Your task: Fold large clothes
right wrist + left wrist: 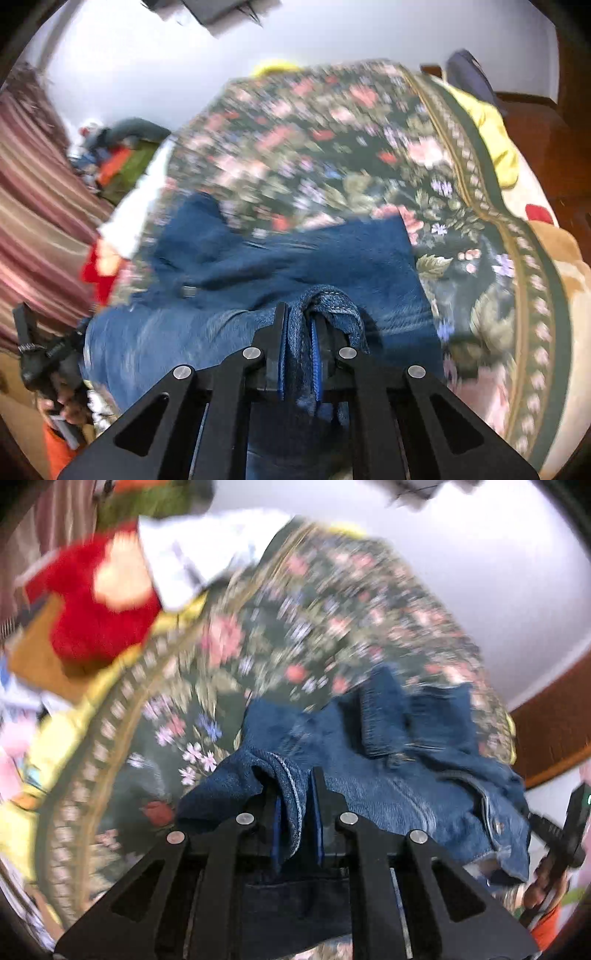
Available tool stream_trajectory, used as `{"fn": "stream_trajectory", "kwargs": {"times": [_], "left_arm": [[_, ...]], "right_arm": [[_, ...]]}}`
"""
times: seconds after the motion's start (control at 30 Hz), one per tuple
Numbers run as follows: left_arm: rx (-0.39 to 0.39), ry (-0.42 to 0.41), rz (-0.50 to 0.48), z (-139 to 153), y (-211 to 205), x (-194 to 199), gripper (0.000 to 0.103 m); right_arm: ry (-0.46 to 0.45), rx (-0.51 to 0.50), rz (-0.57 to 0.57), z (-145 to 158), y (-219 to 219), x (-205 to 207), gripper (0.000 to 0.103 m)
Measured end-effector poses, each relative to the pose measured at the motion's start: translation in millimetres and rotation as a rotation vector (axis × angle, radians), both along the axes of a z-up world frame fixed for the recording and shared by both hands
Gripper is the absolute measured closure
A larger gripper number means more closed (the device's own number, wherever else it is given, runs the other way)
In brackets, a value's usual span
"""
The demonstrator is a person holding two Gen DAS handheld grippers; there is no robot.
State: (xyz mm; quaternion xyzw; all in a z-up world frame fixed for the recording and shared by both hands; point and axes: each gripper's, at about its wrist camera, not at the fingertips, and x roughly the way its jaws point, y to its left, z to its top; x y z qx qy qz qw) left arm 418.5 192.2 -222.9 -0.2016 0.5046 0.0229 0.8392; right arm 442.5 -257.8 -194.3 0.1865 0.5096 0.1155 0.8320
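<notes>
A blue denim jacket (399, 775) lies partly bunched on a dark floral bedspread (280, 635). My left gripper (293, 790) is shut on a hemmed edge of the denim, which is pinched between its blue pads. My right gripper (299, 325) is shut on another hemmed denim edge; the jacket (288, 258) spreads ahead of it over the bedspread (332, 147). The right gripper's body shows at the right edge of the left wrist view (569, 834). The left one shows at the left of the right wrist view (40, 354). Both views are motion-blurred.
A red plush toy (88, 605) and white cloth (199, 557) lie at the bedspread's far left. Yellow fabric (495, 136) lies along the bed's right edge. A striped curtain (33, 206) hangs left; a wooden headboard (554, 731) stands right.
</notes>
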Motion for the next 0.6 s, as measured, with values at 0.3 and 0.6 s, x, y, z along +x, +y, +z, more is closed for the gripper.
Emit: {"fn": "stream_trajectory", "kwargs": {"times": [0.3, 0.6], "left_arm": [[0.083, 0.008, -0.096, -26, -7, 8, 0.084], [0.167, 0.062, -0.108, -25, -19, 10, 0.084]], "right_arm": [[0.100, 0.094, 0.143, -9, -15, 11, 0.094], [-0.025, -0.146, 0.111, 60, -40, -47, 0.094]]}}
